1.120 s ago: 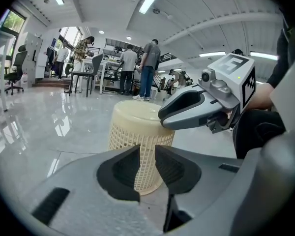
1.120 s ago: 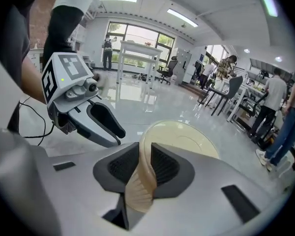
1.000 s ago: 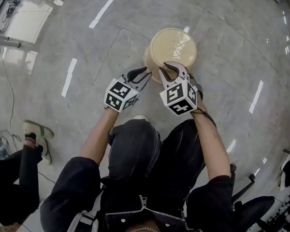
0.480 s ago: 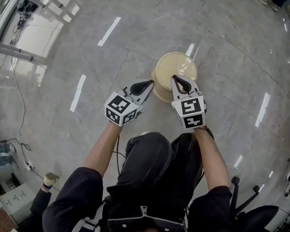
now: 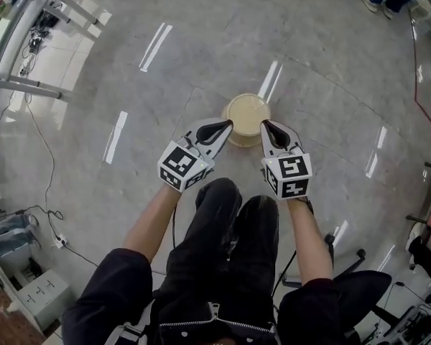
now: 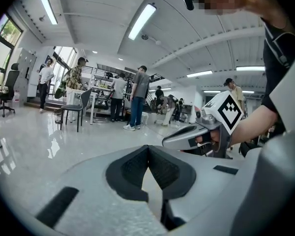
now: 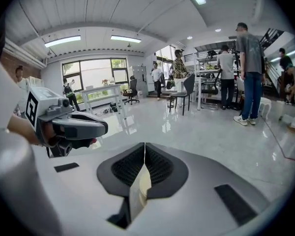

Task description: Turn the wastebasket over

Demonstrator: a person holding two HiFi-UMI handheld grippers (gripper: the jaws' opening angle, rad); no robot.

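The beige wastebasket (image 5: 246, 115) stands on the grey floor in the head view, with a flat round face upward. Both grippers hang high above it, side by side, and touch nothing. My left gripper (image 5: 228, 125) is shut and empty; its black pads meet at the tip in the left gripper view (image 6: 147, 149). My right gripper (image 5: 266, 126) is also shut and empty (image 7: 144, 146). Each gripper view shows the other gripper beside it: the right one (image 6: 187, 136) and the left one (image 7: 83, 127). A pale beige sliver shows below the shut jaws in both gripper views.
Several people (image 6: 139, 97) stand by tables and chairs (image 7: 183, 95) across the hall. A metal frame (image 5: 29, 20) and a cable (image 5: 39, 157) lie at the left, a small cabinet (image 5: 29, 297) at lower left, and an office chair base (image 5: 359, 264) at lower right.
Both grippers let go of the wastebasket, shut, and rose well above it as the person stood up. The basket stays on the floor and looks smaller.
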